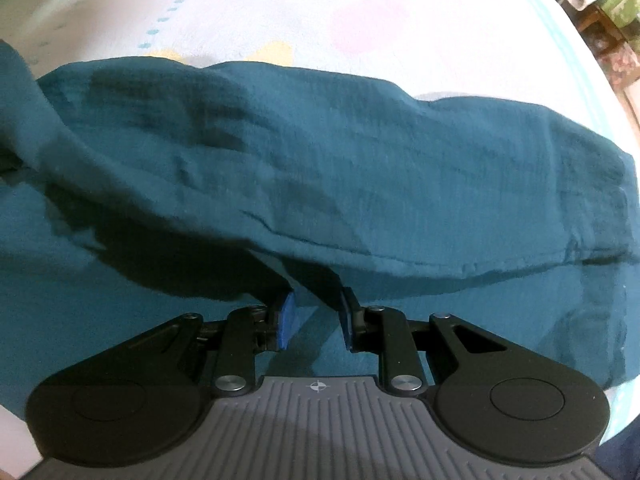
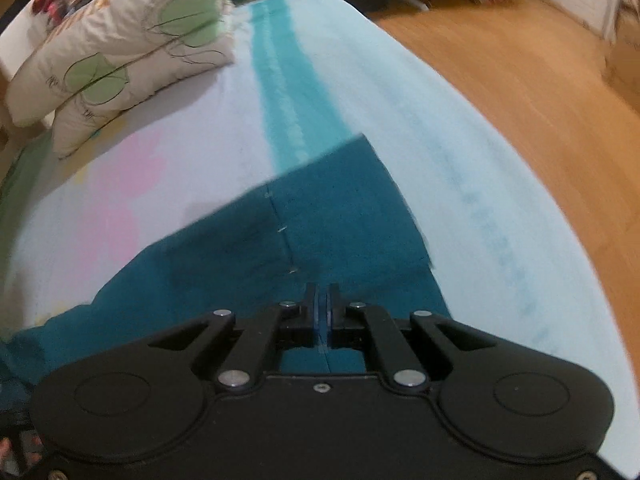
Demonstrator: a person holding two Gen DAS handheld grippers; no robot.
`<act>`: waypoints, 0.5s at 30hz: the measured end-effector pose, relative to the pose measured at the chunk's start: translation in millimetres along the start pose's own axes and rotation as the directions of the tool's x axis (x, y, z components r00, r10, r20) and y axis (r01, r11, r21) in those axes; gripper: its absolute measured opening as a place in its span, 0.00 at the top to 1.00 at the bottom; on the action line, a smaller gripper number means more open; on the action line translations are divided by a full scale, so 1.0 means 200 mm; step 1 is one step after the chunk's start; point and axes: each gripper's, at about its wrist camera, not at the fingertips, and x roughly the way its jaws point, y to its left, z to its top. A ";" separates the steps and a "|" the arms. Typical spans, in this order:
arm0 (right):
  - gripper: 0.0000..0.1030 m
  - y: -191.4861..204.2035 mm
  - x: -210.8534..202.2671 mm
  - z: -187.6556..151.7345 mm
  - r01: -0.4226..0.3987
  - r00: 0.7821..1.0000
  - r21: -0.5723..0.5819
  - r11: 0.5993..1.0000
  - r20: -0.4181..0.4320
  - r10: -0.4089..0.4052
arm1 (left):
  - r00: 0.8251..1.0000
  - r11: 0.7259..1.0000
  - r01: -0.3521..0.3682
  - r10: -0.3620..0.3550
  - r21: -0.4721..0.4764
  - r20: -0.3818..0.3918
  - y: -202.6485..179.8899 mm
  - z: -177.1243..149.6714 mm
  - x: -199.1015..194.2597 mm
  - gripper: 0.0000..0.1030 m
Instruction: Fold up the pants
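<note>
Across the middle of the left wrist frame, the teal pants (image 1: 360,152) lie spread over a bed (image 1: 280,8) with a pale, pastel-printed cover. One layer of the cloth lies doubled over another, its seamed edge running from centre toward the right of the frame. The left gripper (image 1: 316,316) sits at the lower middle, its blue pads narrowly parted with a fold of the teal fabric running down between them; the upper layer drapes over the fingertips, so the pads appear to pinch the cloth, though the contact itself is partly hidden.

Seen from the right wrist, the pants (image 2: 320,220) fill the centre of the frame, one squared end reaching toward a turquoise stripe on the bed cover (image 2: 500,200). The right gripper (image 2: 322,300) at the lower middle has its jaws drawn fully together, and whether a thin edge of fabric is caught between them cannot be told. A stack of leaf-patterned pillows (image 2: 120,52) rests at the upper left, and wooden floor (image 2: 520,60) shows at the upper right. The frame is blurred.

By my judgement, the step in hand is the lengthwise fold, one leg laid over the other. Next, the move calls for aligning the edges, smoothing the upper layer, then bringing the leg ends toward the waist.
</note>
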 end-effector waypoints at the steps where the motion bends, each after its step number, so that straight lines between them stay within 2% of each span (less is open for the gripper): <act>1: 0.92 -0.03 0.00 -0.02 -0.010 1.000 0.024 1.000 -0.011 0.010 | 1.000 1.000 -0.003 0.003 0.001 -0.001 0.00 -0.01 0.00 0.77; 3: 0.89 -0.08 0.01 -0.03 -0.037 0.998 0.058 0.998 -0.053 0.040 | 1.000 1.000 -0.004 0.004 -0.006 -0.001 0.00 -0.01 -0.01 0.77; 4: 0.82 -0.09 0.02 -0.03 -0.050 0.996 0.068 0.996 -0.068 0.055 | 1.000 1.000 -0.005 0.005 -0.012 -0.001 0.01 -0.02 -0.01 0.77; 6: 0.79 -0.11 0.03 -0.02 -0.062 0.996 0.106 0.992 -0.064 0.069 | 1.000 1.000 -0.008 0.008 -0.019 0.001 0.02 -0.03 0.00 0.77; 7: 0.74 -0.12 0.04 0.00 -0.072 0.995 0.118 0.990 -0.062 0.079 | 1.000 1.000 -0.009 0.009 -0.020 0.002 0.02 -0.03 -0.01 0.77; 9: 0.42 -0.15 0.10 0.04 -0.067 0.995 0.137 0.988 -0.062 0.077 | 1.000 1.000 -0.011 0.011 -0.015 0.006 0.01 -0.04 -0.01 0.77; 10: 0.39 -0.16 0.14 0.06 -0.046 0.996 0.144 0.989 -0.069 0.056 | 1.000 1.000 -0.014 0.014 -0.008 0.008 0.01 -0.05 -0.01 0.77; 12: 0.39 -0.19 0.24 0.08 -0.006 0.995 0.143 0.990 -0.094 0.020 | 1.000 1.000 -0.022 0.022 0.007 0.011 0.00 -0.05 -0.01 0.77; 15: 0.39 -0.24 0.37 0.11 -0.010 0.988 0.166 0.986 -0.150 0.036 | 0.999 0.999 -0.034 0.034 0.022 0.016 -0.06 -0.04 0.01 0.77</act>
